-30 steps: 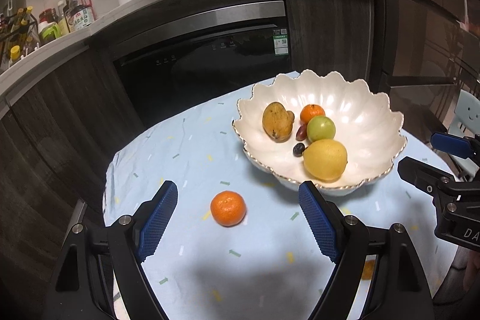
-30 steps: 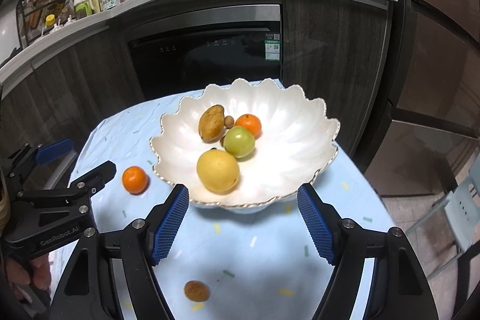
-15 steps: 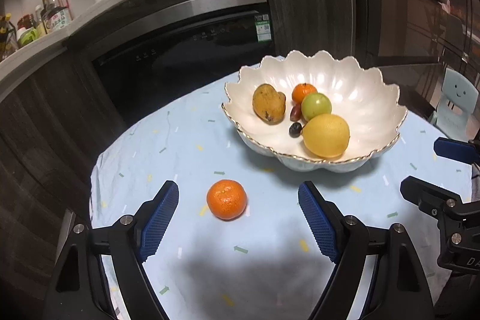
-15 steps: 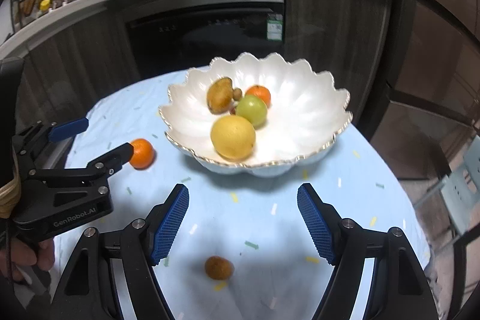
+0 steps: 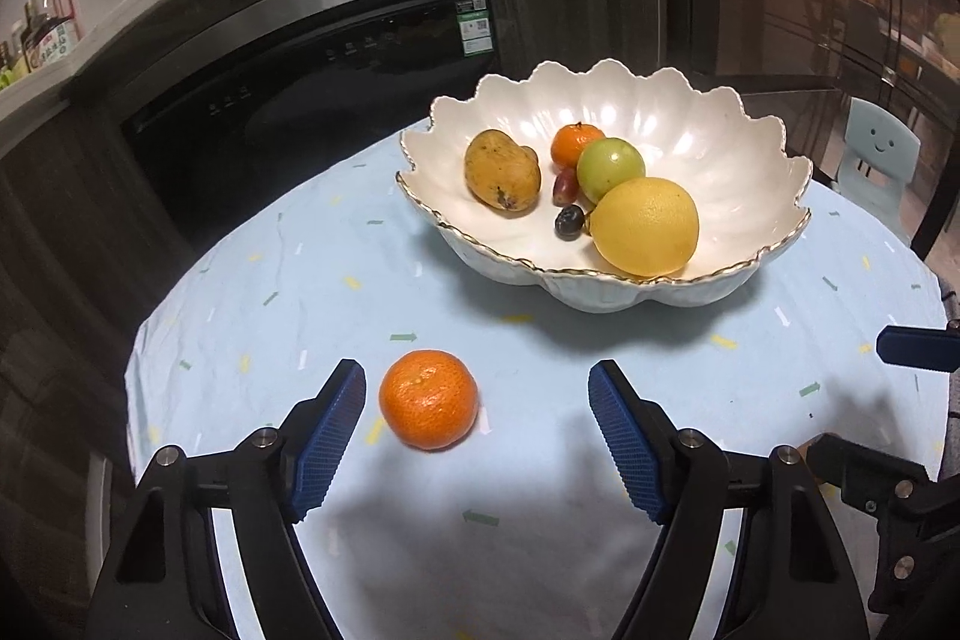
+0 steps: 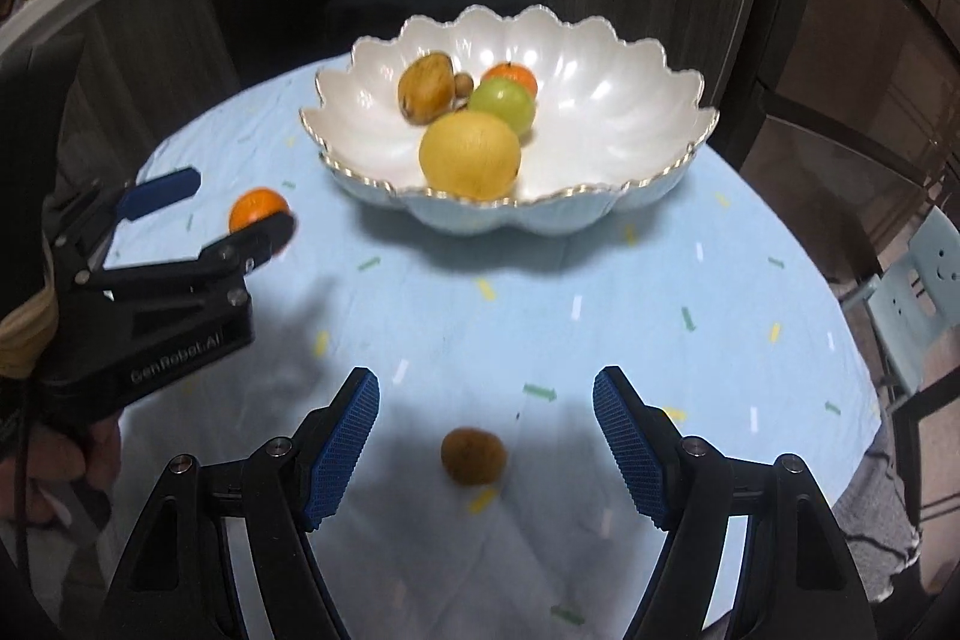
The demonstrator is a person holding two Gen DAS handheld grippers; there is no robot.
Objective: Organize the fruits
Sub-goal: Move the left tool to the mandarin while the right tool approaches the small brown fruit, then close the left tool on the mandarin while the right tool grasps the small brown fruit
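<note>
A white scalloped bowl on the pale blue tablecloth holds a mango, a mandarin, a green apple, a large yellow citrus and small dark fruits. A loose mandarin lies on the cloth between my left gripper's open fingers, nearer the left pad. A small brown kiwi-like fruit lies between my right gripper's open fingers. Neither gripper touches its fruit.
The round table's edge drops off close on the left and behind. A dark oven front and counter stand beyond it. A pale blue child's chair stands at the right. The left gripper's body is beside the right gripper.
Both grippers have come lower and closer to the table. The mandarin now lies between the left fingers and the brown fruit between the right fingers. Both stay open.
</note>
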